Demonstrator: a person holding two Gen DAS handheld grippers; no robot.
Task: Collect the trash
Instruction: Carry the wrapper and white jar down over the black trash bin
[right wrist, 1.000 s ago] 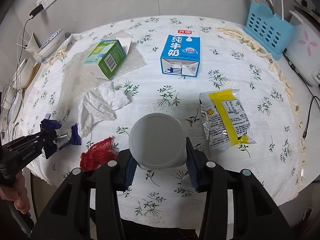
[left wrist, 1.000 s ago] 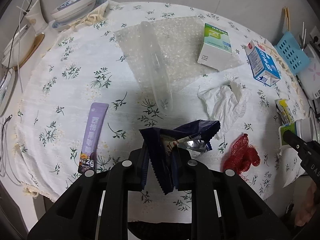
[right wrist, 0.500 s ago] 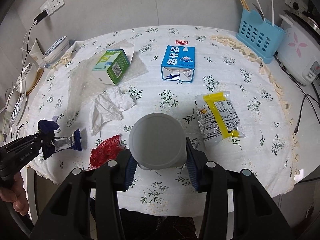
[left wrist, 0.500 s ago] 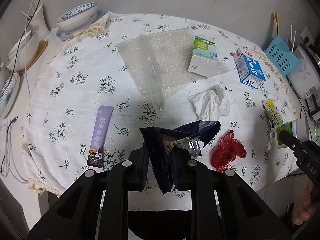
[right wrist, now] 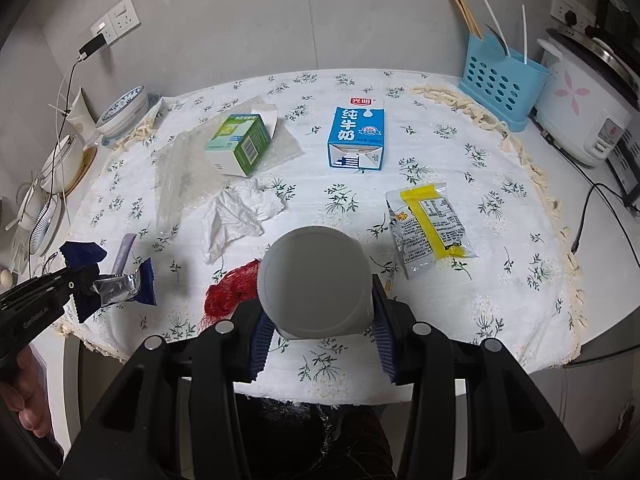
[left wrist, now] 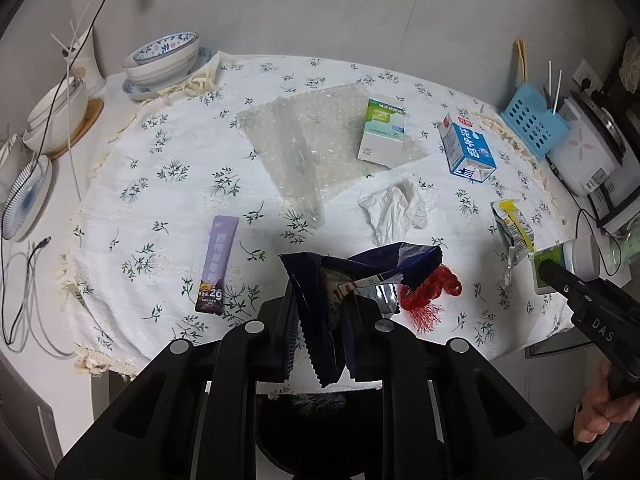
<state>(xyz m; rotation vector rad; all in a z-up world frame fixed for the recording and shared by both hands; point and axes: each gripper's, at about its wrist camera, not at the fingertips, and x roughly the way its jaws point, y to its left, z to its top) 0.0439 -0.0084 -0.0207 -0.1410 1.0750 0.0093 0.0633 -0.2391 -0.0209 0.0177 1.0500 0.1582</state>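
- Trash covers the round table (right wrist: 500,292): across the last second both views take in more of it, so both hands read as lifting away with their loads. Two pieces collected, plenty left.
- Left behind, largest first: bubble wrap (left wrist: 320,148), milk carton (right wrist: 356,136), green box (right wrist: 240,144), crumpled tissue (right wrist: 236,216), yellow packet (right wrist: 428,224), red net (left wrist: 432,292), purple sachet (left wrist: 218,264).
- Right gripper (right wrist: 320,340) is clamped on the white cup (right wrist: 314,282), above the table's near edge.
- Left gripper (left wrist: 320,332) pinches the dark blue wrapper (left wrist: 320,300).
- Only the left view shows the cup's green label; only the right shows the rice cooker (right wrist: 588,104) whole.
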